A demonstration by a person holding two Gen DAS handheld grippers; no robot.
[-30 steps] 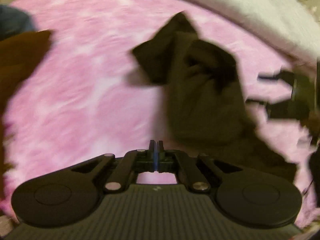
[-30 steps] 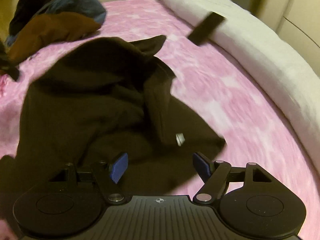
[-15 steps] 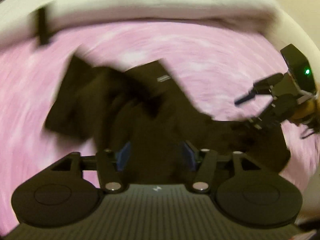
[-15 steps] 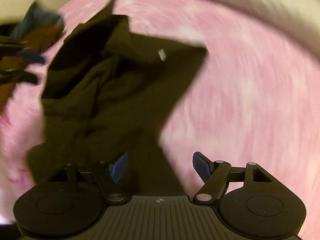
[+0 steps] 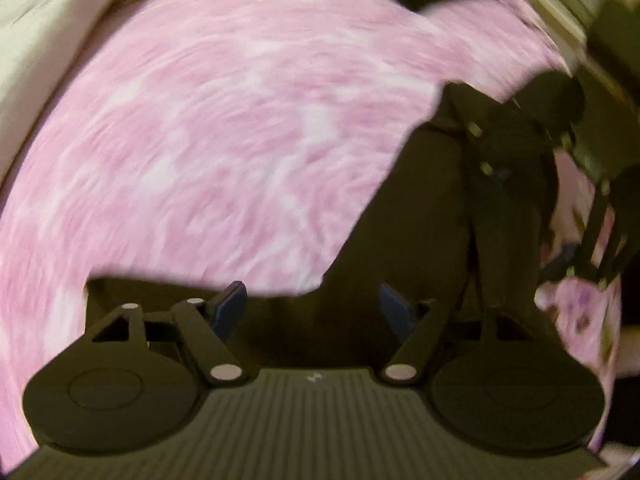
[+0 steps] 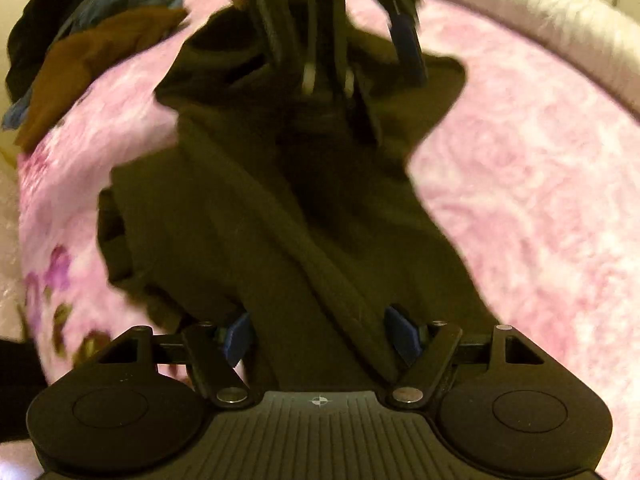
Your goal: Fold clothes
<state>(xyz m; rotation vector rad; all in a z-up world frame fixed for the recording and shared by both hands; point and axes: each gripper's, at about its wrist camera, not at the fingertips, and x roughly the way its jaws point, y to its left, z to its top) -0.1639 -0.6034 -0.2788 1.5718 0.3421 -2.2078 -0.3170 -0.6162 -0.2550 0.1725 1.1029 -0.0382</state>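
A heap of rumpled brown, blue and black clothes sits at the bed's far left edge, apart from the work. A fluffy white rolled blanket runs along the far right edge. Between them, on the fuzzy pink bedspread, lies the dark olive-black fleece garment, crumpled, with thick ridged folds crossing it. The left tool has just been opening; its blue pads are released above the garment's edge. The right tool is spread too, the fabric between its fingers unpinched.
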